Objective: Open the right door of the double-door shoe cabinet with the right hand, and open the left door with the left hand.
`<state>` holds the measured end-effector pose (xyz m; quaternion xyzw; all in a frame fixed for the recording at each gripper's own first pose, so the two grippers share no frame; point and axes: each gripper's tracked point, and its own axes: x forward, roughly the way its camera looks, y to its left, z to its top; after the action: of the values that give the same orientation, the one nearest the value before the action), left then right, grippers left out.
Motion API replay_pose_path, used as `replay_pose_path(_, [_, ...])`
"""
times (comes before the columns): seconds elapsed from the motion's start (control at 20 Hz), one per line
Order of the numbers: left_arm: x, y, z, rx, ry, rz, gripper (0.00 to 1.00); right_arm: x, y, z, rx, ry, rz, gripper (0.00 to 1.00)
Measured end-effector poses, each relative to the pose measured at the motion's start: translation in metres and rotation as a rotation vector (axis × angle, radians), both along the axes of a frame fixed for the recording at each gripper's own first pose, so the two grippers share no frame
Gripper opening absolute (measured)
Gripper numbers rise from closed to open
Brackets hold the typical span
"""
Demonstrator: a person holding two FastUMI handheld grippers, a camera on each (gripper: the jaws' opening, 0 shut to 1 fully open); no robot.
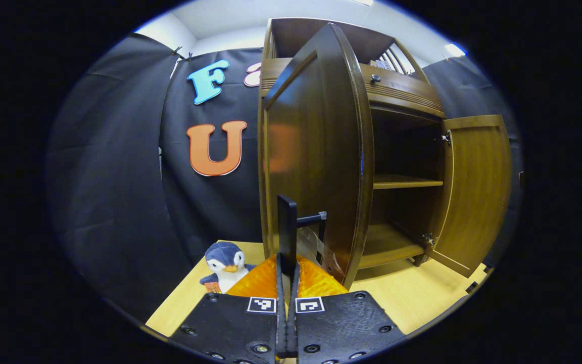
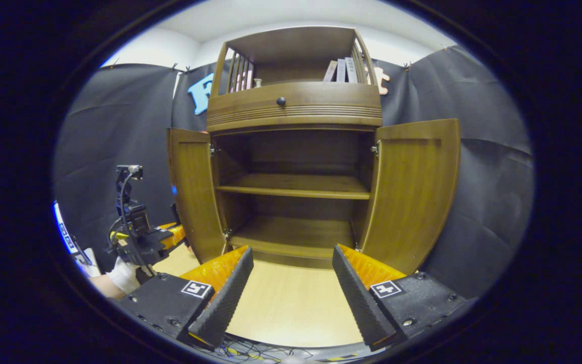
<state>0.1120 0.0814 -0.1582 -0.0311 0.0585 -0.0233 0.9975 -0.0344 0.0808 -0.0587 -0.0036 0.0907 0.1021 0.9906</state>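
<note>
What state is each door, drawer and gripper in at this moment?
left door: swung open
right door: swung open
drawer: closed
left gripper: shut on the left door's handle
right gripper: open, holding nothing, in front of the cabinet

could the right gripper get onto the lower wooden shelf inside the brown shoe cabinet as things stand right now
Probably yes. The right gripper stands open in front of the brown wooden shoe cabinet, both doors swung wide, and the lower wooden shelf lies bare straight ahead, with only light tabletop between.
</note>
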Motion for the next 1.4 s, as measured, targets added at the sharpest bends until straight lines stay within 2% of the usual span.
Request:
replay_pose_path(0.35, [0.0,0.044,0.0,0.012,-0.003,0.004,0.0,0.002,0.018,-0.004,0.006,0.011,0.027,0.99])
replay_pose_path(0.6, [0.005,0.058,0.0,0.047,-0.045,-0.076,0.0,0.0,0.021,-0.008,0.008,0.021,0.027,0.99])
replay_pose_path(0.9, [0.007,0.08,-0.003,0.012,-0.063,-0.161,0.0,-0.002,0.022,-0.012,-0.007,0.036,0.029,0.99])
replay_pose_path(1.1, [0.011,0.09,-0.004,0.014,-0.039,-0.216,0.0,-0.004,0.024,-0.011,-0.017,0.038,0.037,0.99])
replay_pose_path(1.15, [0.011,0.093,-0.004,0.011,-0.026,-0.224,0.03,-0.004,0.024,-0.012,-0.018,0.039,0.039,0.99])
replay_pose_path(1.2, [0.013,0.095,-0.005,0.013,-0.013,-0.227,0.0,-0.004,0.024,-0.012,-0.02,0.041,0.039,0.99])
replay_pose_path(1.25, [0.013,0.097,-0.005,0.024,-0.004,-0.22,0.16,-0.005,0.024,-0.014,-0.022,0.044,0.039,1.0])
replay_pose_path(1.3, [0.012,0.098,-0.005,0.029,0.0,-0.217,0.18,-0.005,0.023,-0.015,-0.021,0.046,0.038,1.0])
replay_pose_path(1.4, [0.005,0.108,-0.004,0.048,0.0,-0.19,0.3,-0.005,0.021,-0.014,-0.017,0.046,0.037,1.0])
